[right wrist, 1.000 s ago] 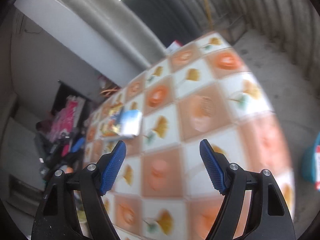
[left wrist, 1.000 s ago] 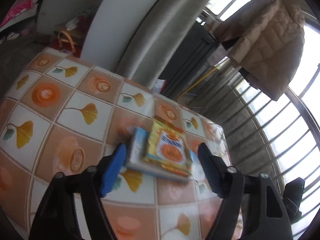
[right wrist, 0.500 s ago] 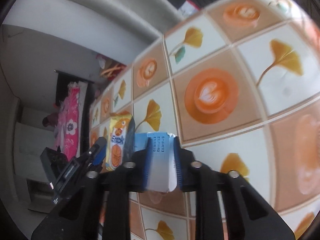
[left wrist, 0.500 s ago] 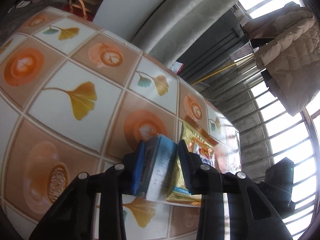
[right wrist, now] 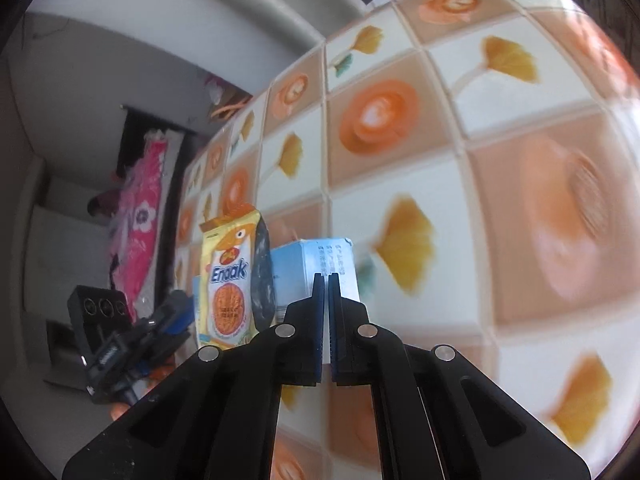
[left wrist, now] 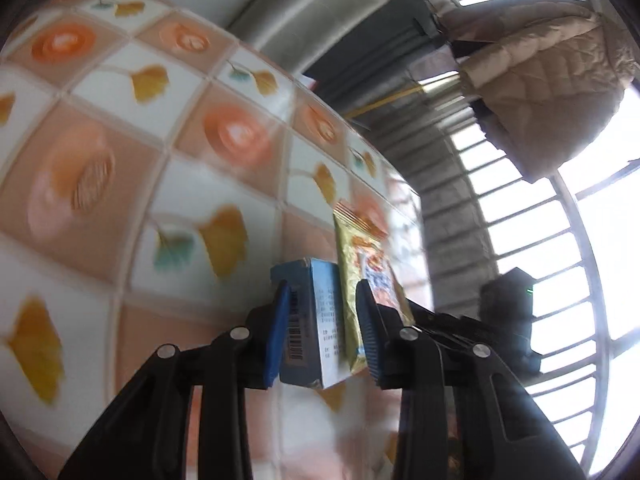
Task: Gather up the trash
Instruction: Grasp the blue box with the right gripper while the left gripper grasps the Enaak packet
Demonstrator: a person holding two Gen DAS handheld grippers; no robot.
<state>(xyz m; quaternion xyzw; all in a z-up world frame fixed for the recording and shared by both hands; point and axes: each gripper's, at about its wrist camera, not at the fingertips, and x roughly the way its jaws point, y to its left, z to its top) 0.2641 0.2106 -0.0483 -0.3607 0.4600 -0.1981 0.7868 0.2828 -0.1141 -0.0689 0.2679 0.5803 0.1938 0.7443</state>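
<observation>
A blue and white carton and a yellow snack packet stand on edge together above the tiled table. My left gripper is shut on both, pinching the carton and the packet between its blue pads. In the right wrist view the same carton and the packet show, with my left gripper to the left. My right gripper is shut on the carton's thin near edge.
The table has orange cup and yellow leaf tiles. A beige quilted jacket hangs by barred windows on the right. A grey curved wall and pink fabric lie beyond the table's far side.
Both grippers have closed from wide open. The left took the carton and packet. The right took the carton's edge and pinched it flat. The trash has tipped on edge off the table.
</observation>
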